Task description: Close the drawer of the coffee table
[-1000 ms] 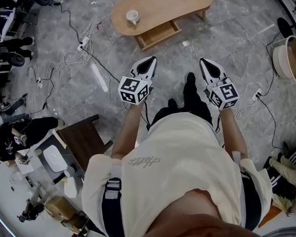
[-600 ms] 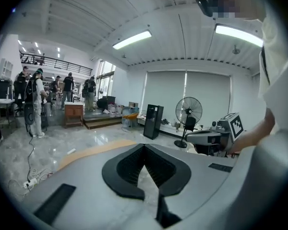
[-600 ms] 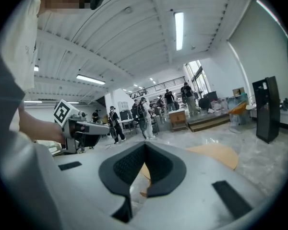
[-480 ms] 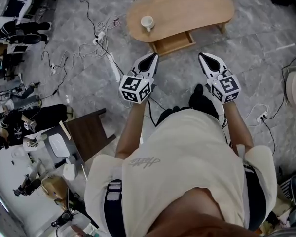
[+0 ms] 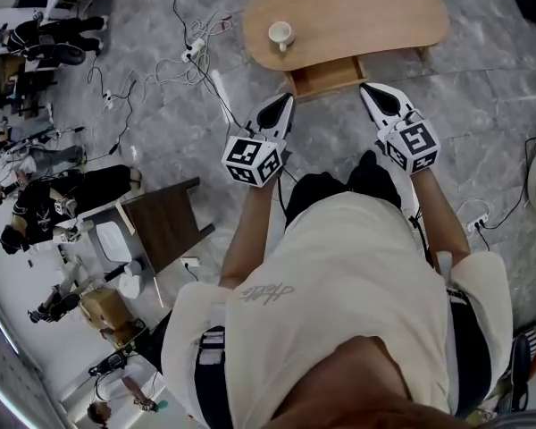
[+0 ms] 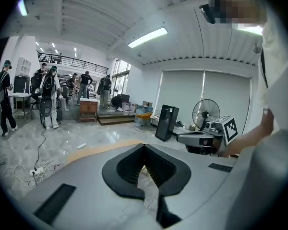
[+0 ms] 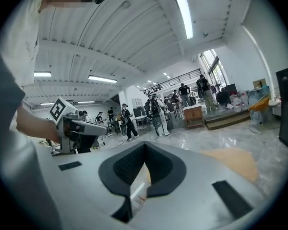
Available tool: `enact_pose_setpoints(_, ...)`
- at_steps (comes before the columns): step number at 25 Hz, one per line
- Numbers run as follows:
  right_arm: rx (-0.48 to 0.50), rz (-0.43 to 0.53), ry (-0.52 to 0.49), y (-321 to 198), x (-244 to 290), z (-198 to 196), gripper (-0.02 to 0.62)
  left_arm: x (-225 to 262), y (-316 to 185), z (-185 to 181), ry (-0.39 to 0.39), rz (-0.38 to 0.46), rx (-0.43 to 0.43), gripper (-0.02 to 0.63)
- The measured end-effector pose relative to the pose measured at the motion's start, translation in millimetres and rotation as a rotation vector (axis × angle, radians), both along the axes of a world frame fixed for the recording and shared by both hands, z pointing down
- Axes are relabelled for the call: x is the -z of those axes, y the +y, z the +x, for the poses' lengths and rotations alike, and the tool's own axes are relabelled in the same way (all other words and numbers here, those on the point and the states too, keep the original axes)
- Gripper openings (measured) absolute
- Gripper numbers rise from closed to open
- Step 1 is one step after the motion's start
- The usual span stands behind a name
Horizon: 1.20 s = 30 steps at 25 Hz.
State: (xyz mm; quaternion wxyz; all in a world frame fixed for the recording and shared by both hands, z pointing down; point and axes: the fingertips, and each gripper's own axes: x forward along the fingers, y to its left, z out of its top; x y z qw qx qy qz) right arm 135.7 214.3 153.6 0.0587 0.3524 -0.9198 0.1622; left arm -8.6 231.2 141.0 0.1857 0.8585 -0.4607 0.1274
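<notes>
Drawer (image 5: 327, 78) stands pulled out from the near side of the coffee table (image 5: 375, 21), a cup (image 5: 280, 33) on top; left gripper (image 5: 284, 104) and right gripper (image 5: 370, 92) are held near it, both claws pressed together, gripping nothing

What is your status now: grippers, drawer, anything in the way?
Left gripper and right gripper both shut, empty, short of the drawer. Drawer open, sticking out of coffee table. Nothing seen blocking; cables off to left.
</notes>
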Motion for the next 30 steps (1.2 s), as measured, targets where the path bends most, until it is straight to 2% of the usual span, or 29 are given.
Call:
enact_pose_setpoints(7,-0.035,-0.048,0.047,-18,-20,-24,-0.006,-18,-20,-29,0.008,-0.012,-0.012,0.005)
enact_pose_setpoints(13,-0.092,-0.007,0.087,-50,3,-54,-0.006,-20,-54,-70,0.012,0.021,-0.067,0.005)
enact_pose_setpoints(16,-0.096,0.043,0.119,-75,24,-70,-0.006,-17,-84,-82,0.009,0.046,-0.099,0.005)
enact_pose_setpoints(21,-0.109,0.047,0.101,-97,34,-103,-0.006,-13,-117,-96,0.039,0.072,-0.131,0.005)
enact_pose_setpoints(26,-0.097,0.011,0.104,-116,13,-131,-0.006,-30,-145,-109,-0.064,0.092,-0.164,0.005)
enact_pose_setpoints(30,-0.096,-0.024,0.104,-126,2,-125,-0.006,-40,-153,-99,-0.057,0.06,-0.177,0.005)
